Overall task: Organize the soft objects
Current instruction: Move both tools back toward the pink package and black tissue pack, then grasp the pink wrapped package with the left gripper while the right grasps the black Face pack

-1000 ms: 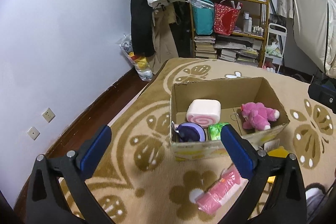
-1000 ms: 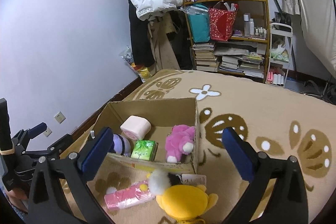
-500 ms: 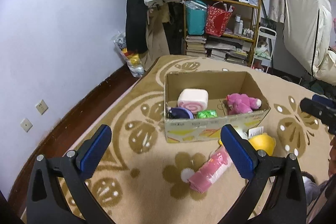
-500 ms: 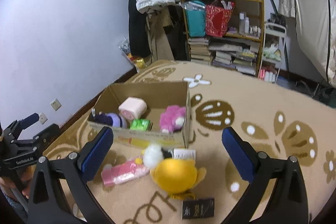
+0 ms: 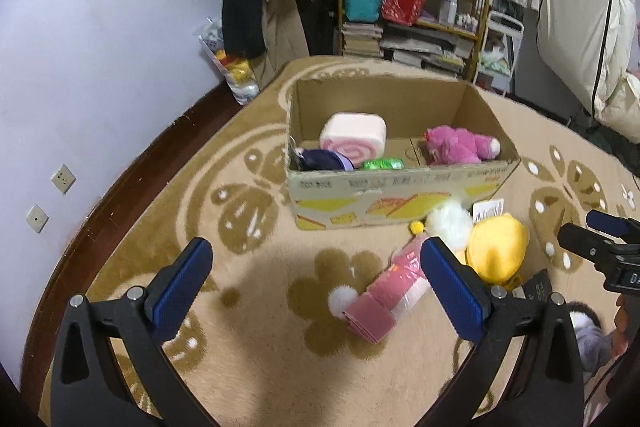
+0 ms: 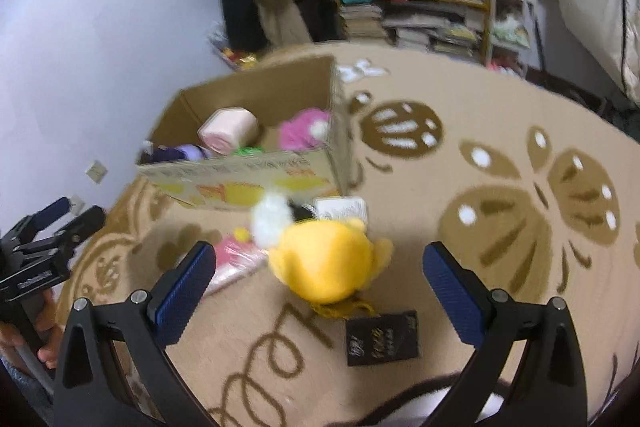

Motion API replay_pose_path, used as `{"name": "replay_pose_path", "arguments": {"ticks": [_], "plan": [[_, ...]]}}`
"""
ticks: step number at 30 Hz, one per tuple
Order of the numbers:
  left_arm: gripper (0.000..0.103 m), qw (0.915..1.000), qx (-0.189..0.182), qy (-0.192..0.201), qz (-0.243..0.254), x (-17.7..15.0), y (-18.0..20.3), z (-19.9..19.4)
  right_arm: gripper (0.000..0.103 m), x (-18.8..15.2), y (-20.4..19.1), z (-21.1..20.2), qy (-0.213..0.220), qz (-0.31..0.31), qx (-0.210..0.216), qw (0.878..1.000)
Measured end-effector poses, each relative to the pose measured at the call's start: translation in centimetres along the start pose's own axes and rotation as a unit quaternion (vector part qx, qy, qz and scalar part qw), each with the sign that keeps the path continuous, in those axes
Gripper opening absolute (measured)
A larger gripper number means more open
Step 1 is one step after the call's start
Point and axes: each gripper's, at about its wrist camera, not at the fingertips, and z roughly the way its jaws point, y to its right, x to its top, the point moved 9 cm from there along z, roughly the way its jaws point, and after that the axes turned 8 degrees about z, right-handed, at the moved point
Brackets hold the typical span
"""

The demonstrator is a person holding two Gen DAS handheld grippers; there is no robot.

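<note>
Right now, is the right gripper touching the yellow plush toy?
Apart. In the right wrist view the open right gripper frames the yellow plush toy, with carpet visible between each blue fingertip and the toy.

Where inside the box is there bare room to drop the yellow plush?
The back of the cardboard box, behind the pink roll cushion and pink plush, shows bare floor. The front left, with the purple item and green packet, is crowded.
</note>
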Motion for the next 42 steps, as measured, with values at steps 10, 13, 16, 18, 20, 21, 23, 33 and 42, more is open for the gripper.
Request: {"name": "replay_pose_path", "arguments": {"ticks": [10, 13, 16, 18, 20, 21, 23, 33, 42], "plan": [[0.103, 0.9986, -0.019, -0.044, 0.023, -1.1, 1.7, 2.9, 0.103, -1.6, 3.2, 2.5, -0.059, 0.067, -0.007, 0.996], [0.103, 0.9976, -0.026, -0.059, 0.028, -1.6, 2.2, 3.8, 0.103, -2.4, 4.0, 3.4, -0.086, 0.080, -0.012, 0.993], [0.103, 0.9959, -0.036, -0.076, 0.034, -2.1, 2.9, 4.8, 0.102, -3.1, 4.6, 4.2, -0.108, 0.086, -0.025, 0.990], [0.103, 0.9947, -0.042, -0.086, 0.039, -2.4, 3.4, 5.5, 0.102, -3.7, 4.9, 4.8, -0.122, 0.090, -0.030, 0.988], [0.103, 0.9936, -0.046, -0.093, 0.043, -2.7, 3.8, 6.1, 0.102, -4.3, 5.3, 5.4, -0.138, 0.095, -0.037, 0.985], [0.103, 0.9932, -0.048, -0.096, 0.044, -2.8, 3.9, 6.3, 0.102, -4.5, 5.4, 5.6, -0.145, 0.098, -0.039, 0.984], [0.103, 0.9921, -0.056, -0.103, 0.046, -3.1, 4.4, 7.0, 0.102, -5.0, 5.7, 6.1, -0.156, 0.104, -0.042, 0.981], [0.103, 0.9860, -0.080, -0.133, 0.060, -4.0, 6.4, 9.5, 0.102, -6.5, 5.4, 7.3, -0.193, 0.099, -0.039, 0.975], [0.102, 0.9821, -0.081, -0.151, 0.078, -5.1, 7.8, 11.3, 0.078, -8.0, 5.5, 8.6, -0.224, 0.091, -0.051, 0.969]]}}
